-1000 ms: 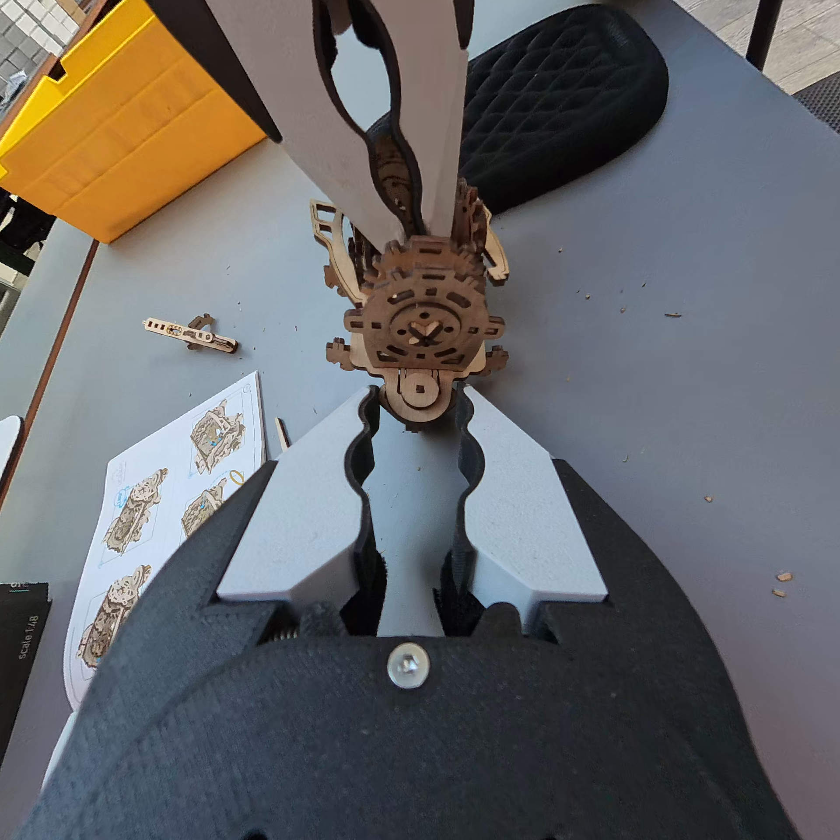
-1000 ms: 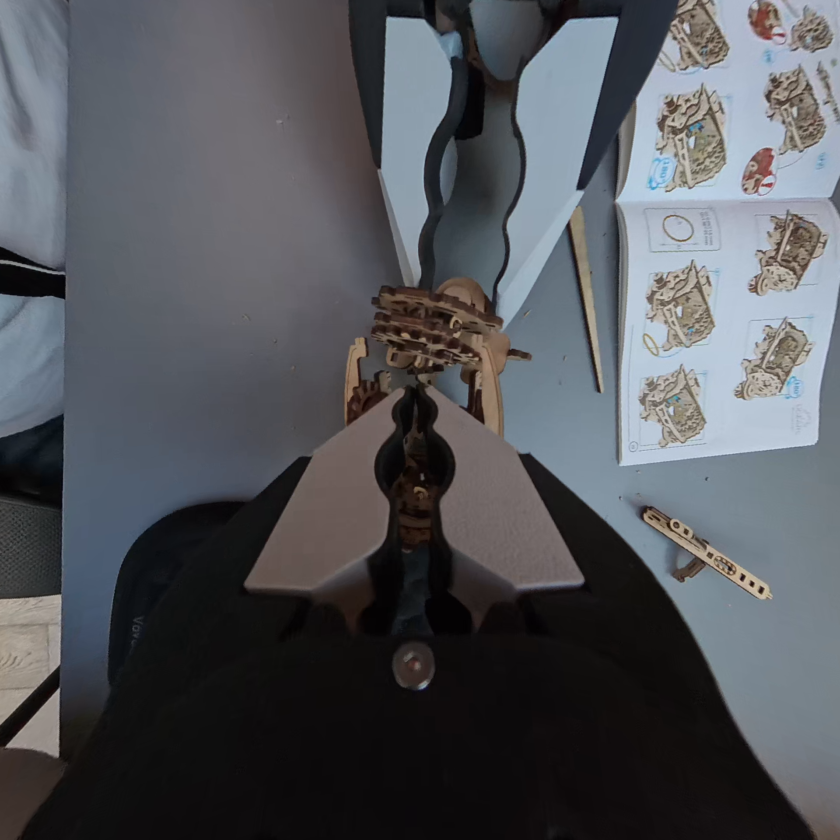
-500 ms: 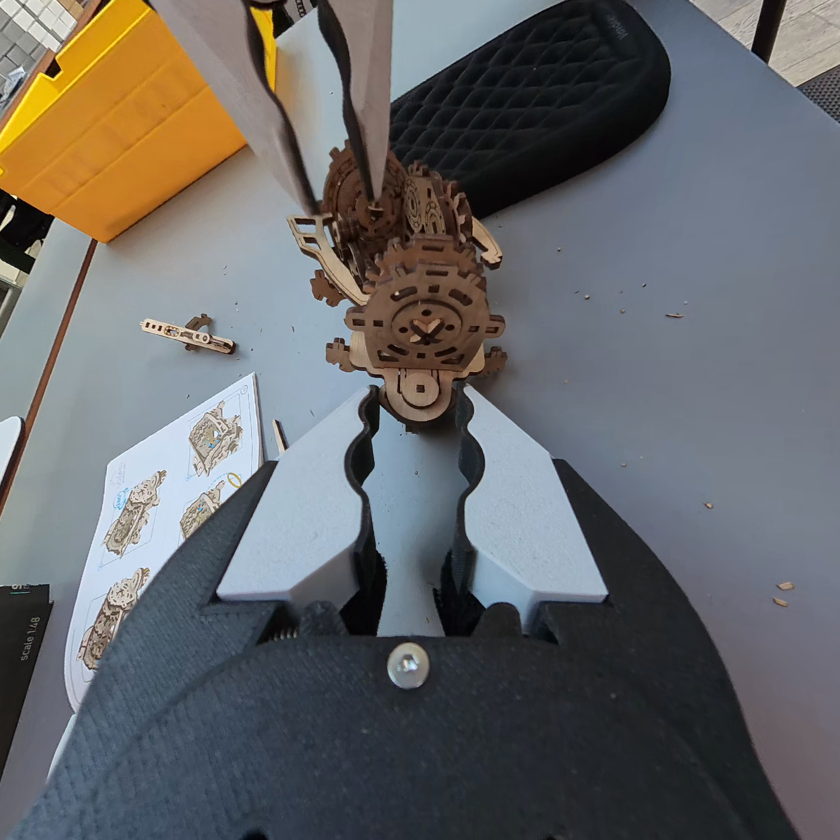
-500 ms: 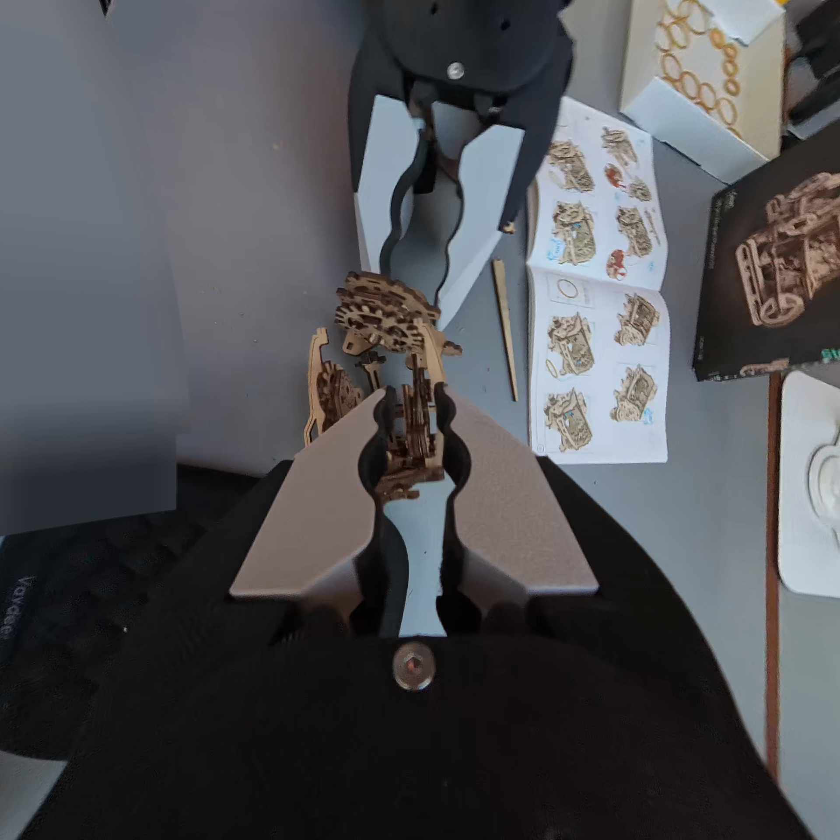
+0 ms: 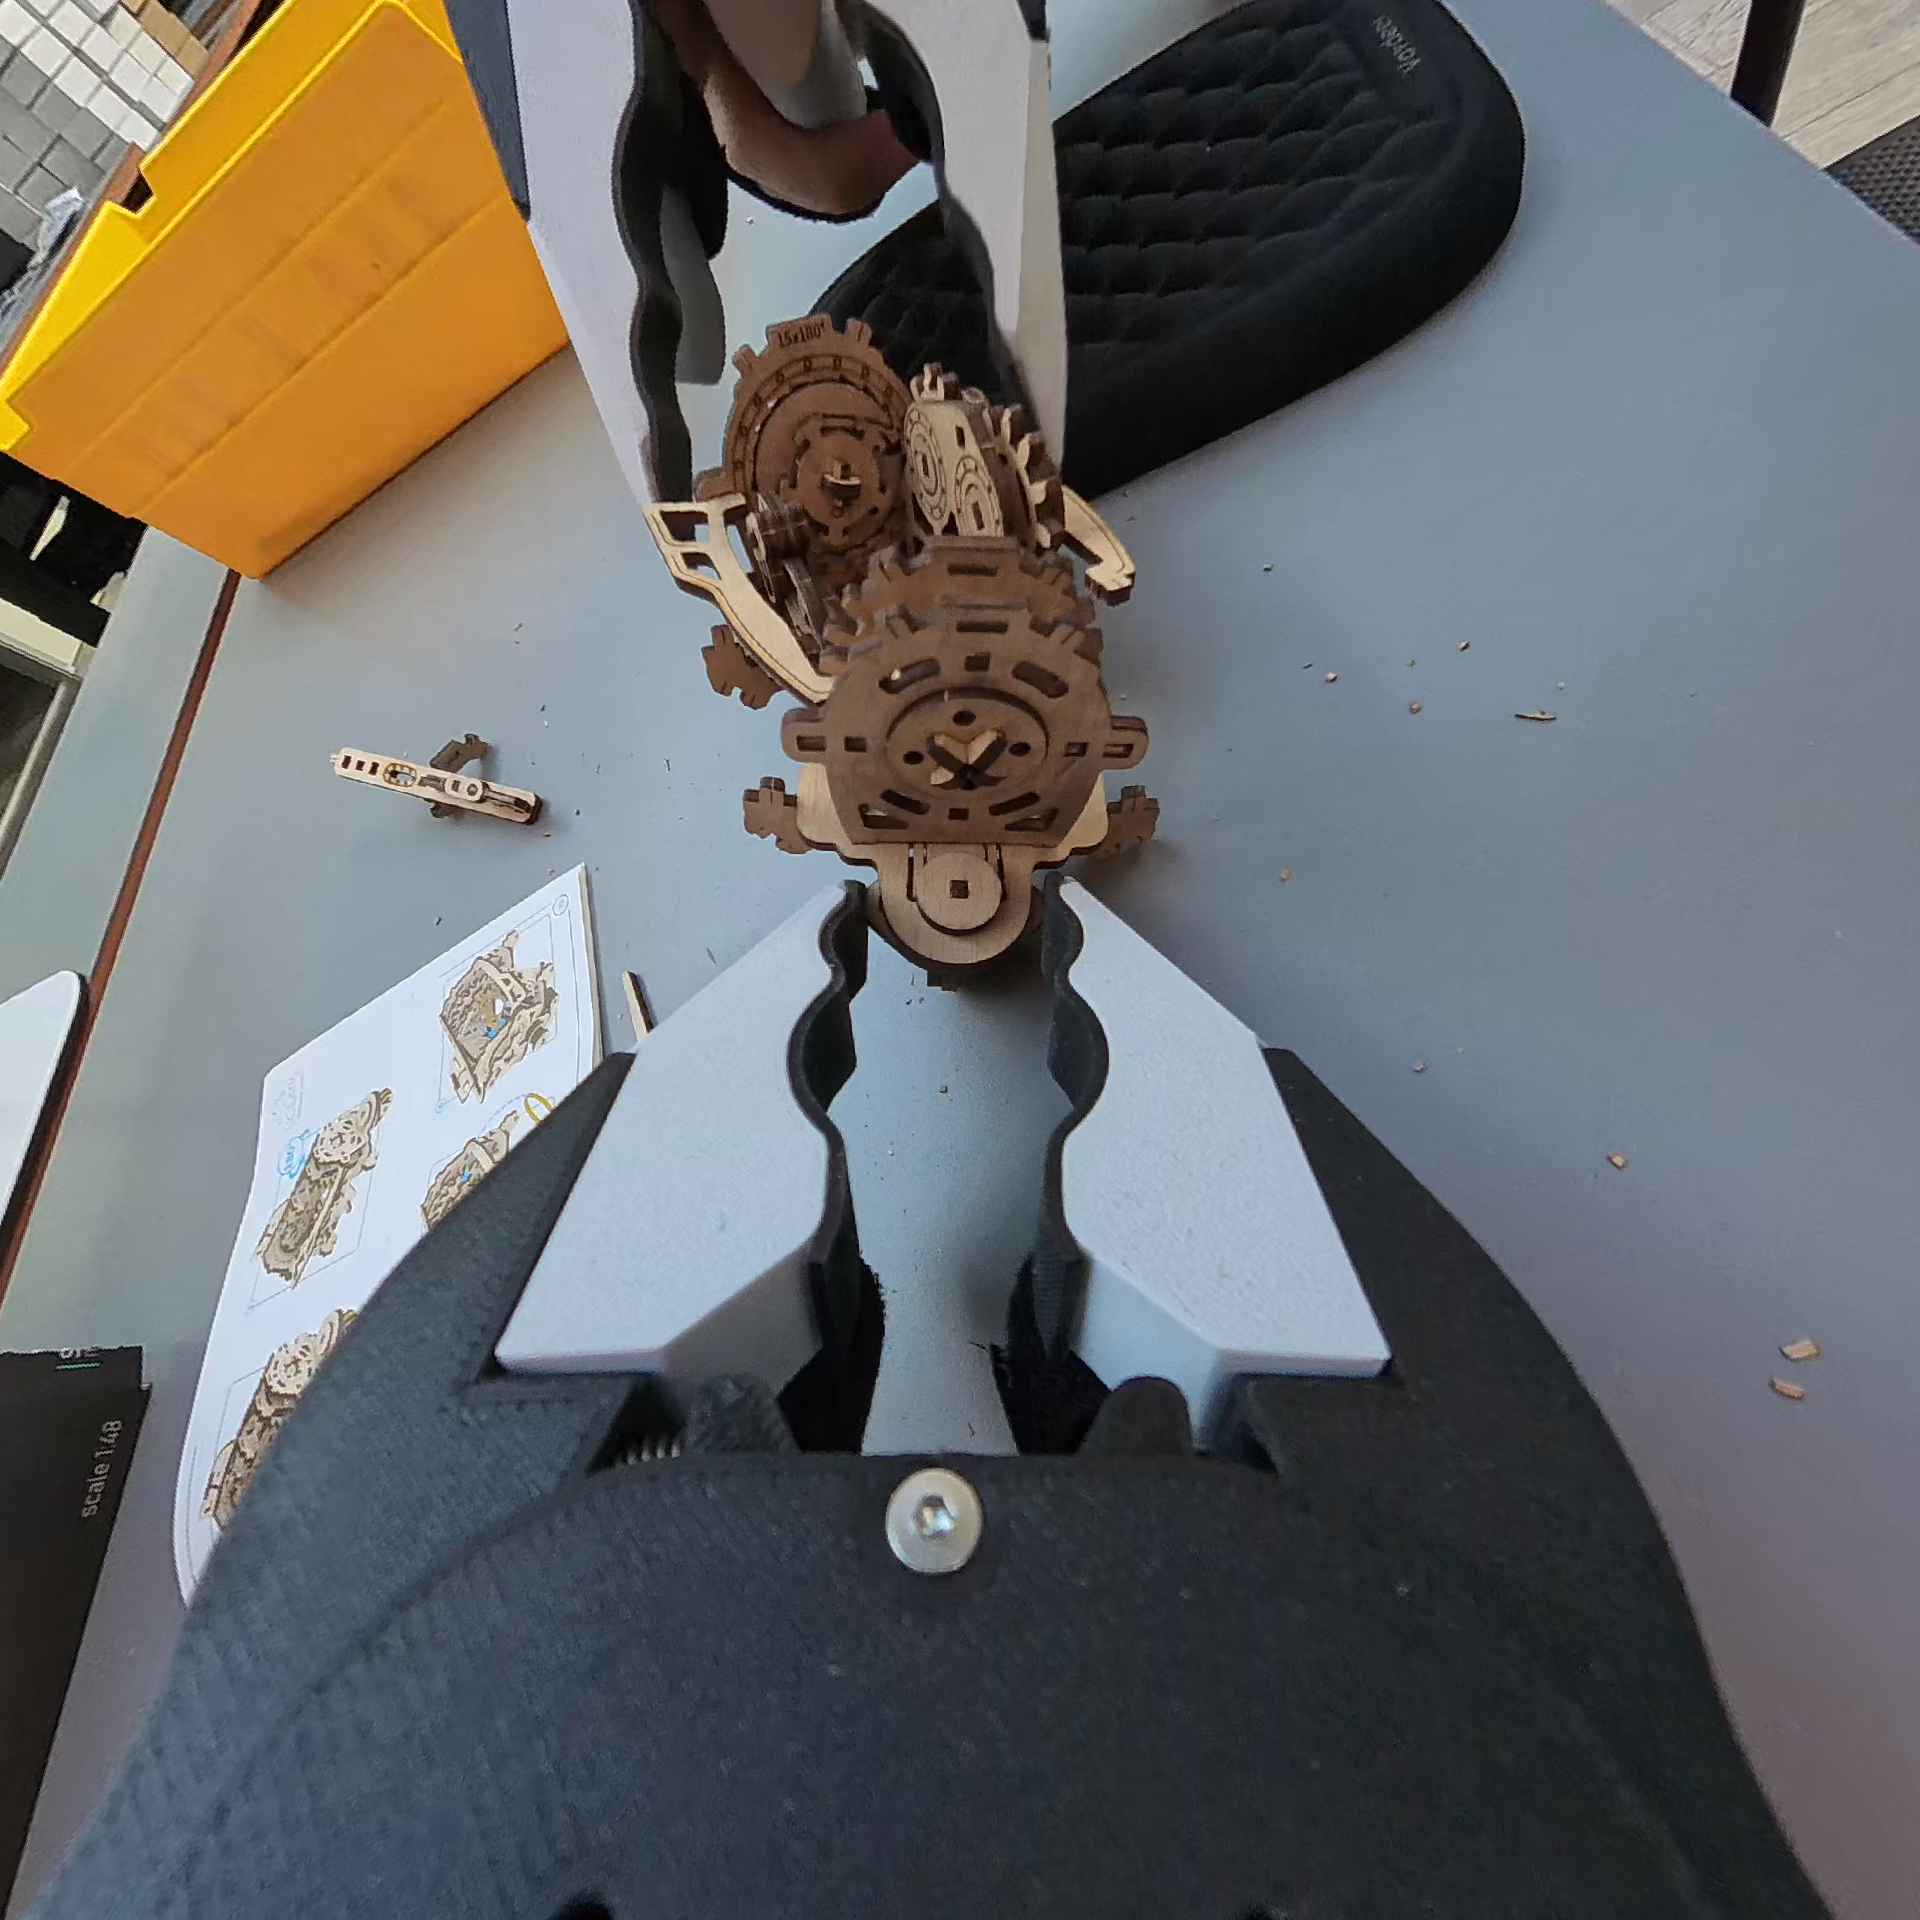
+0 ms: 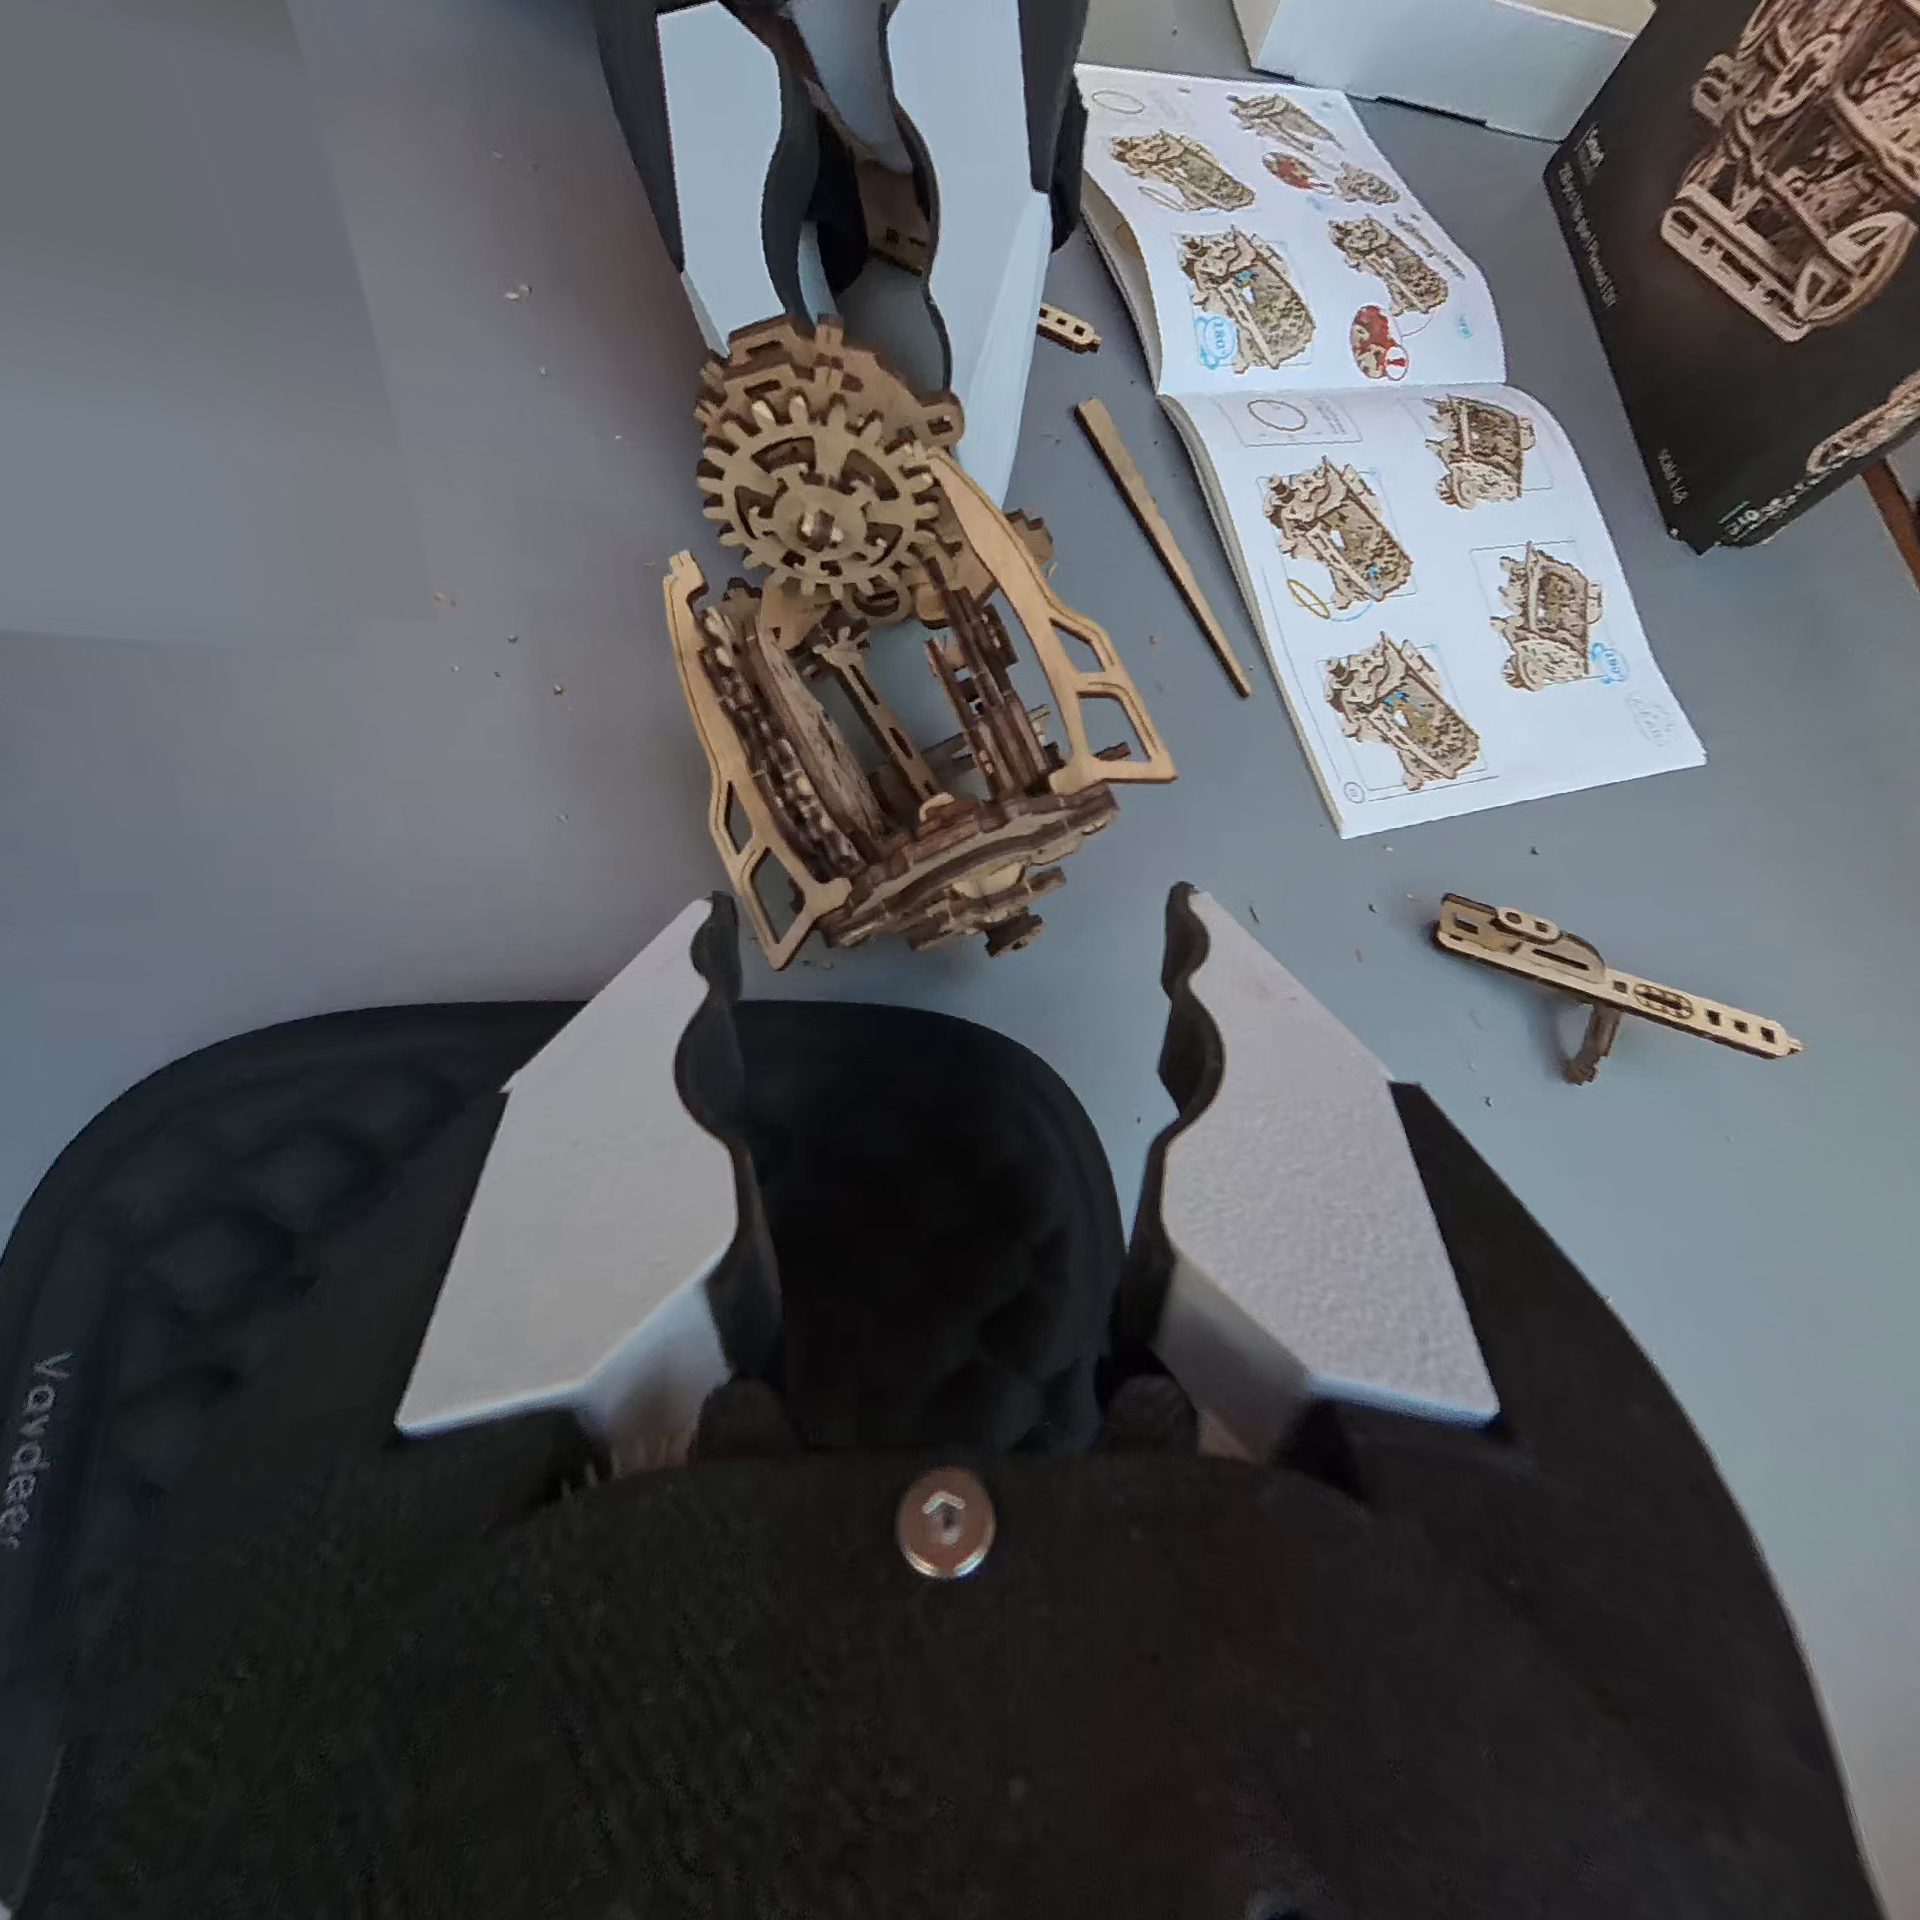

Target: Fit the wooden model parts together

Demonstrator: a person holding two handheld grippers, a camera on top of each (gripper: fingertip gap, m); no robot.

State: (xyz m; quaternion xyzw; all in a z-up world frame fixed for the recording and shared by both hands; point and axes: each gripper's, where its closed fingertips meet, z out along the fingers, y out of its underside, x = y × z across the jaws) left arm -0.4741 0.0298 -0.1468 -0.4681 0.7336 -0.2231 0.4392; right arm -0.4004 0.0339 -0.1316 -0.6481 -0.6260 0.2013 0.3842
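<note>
Left gripper [image 5: 951,914]: its two fingers pinch the rounded lower tab of the wooden gear model [image 5: 961,727], which stands on the grey table [image 5: 1558,935] right at the fingertips
Right gripper [image 6: 940,914]: jaws spread wide with nothing between them, tips just short of the model's base, above the black quilted pad [image 6: 208,1195]
Models: one assembled gear mechanism, several toothed wheels between two pale side frames; in the right wrist view it leans away towards the left gripper
Loose wooden parts: one slotted bar [image 6: 1605,987] to the right gripper's right; one thin pointed stick [image 6: 1158,540] ahead of it, beside the booklet; one small slotted piece [image 6: 1070,327] near the far gripper
Paper: one open instruction booklet [image 6: 1455,582], ahead and right of the right gripper
Boxes: one black kit box [image 6: 1766,260], one white box [image 6: 1434,42], one yellow bin [image 5: 260,312]
Cut off: white box, black box, bin and pad run out of frame
Hard to make out: how the model's inner wheels mesh; the wood crumbs on the table are too many and too small to count
</note>
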